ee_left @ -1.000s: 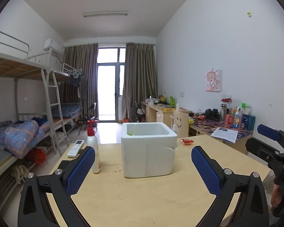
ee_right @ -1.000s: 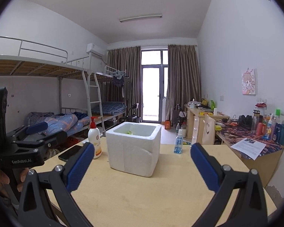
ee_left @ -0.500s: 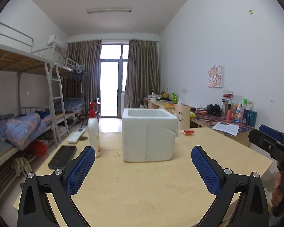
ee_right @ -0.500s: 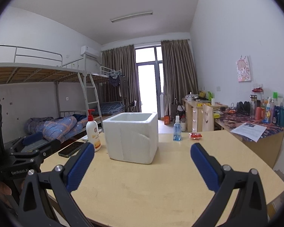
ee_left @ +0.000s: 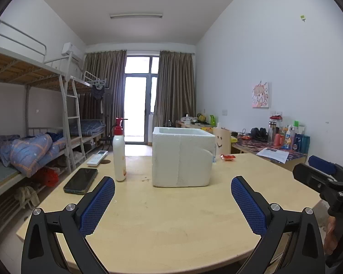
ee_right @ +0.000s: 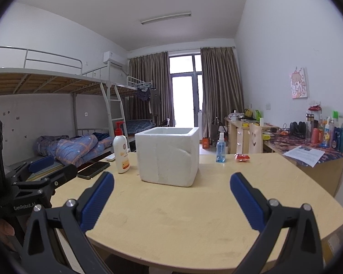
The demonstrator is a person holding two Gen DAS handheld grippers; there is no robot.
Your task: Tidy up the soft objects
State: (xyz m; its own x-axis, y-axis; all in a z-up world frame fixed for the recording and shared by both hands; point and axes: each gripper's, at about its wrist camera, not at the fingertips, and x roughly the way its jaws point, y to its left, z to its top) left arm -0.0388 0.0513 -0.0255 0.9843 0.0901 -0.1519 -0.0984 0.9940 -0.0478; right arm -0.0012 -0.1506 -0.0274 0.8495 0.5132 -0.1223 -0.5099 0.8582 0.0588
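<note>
A white foam box [ee_left: 181,157] stands on the round wooden table [ee_left: 171,223]; it also shows in the right wrist view [ee_right: 168,156]. Its inside is hidden from this low angle. A small red packet [ee_left: 227,157] lies right of the box, also in the right wrist view [ee_right: 242,157]. My left gripper [ee_left: 172,202] is open and empty, low over the table's near edge. My right gripper [ee_right: 171,199] is open and empty beside it. Each gripper shows in the other's view, the right one [ee_left: 320,178] and the left one [ee_right: 41,171].
A lotion pump bottle [ee_left: 119,157], a black phone [ee_left: 81,180] and a white remote [ee_left: 97,157] sit left of the box. A blue spray bottle [ee_right: 220,148] stands right of it. Bunk beds [ee_left: 22,137] line the left wall, a cluttered desk [ee_left: 274,143] the right.
Both grippers have dropped lower and pulled back toward the table's near edge. The box's inside is no longer visible. Both stay open and empty.
</note>
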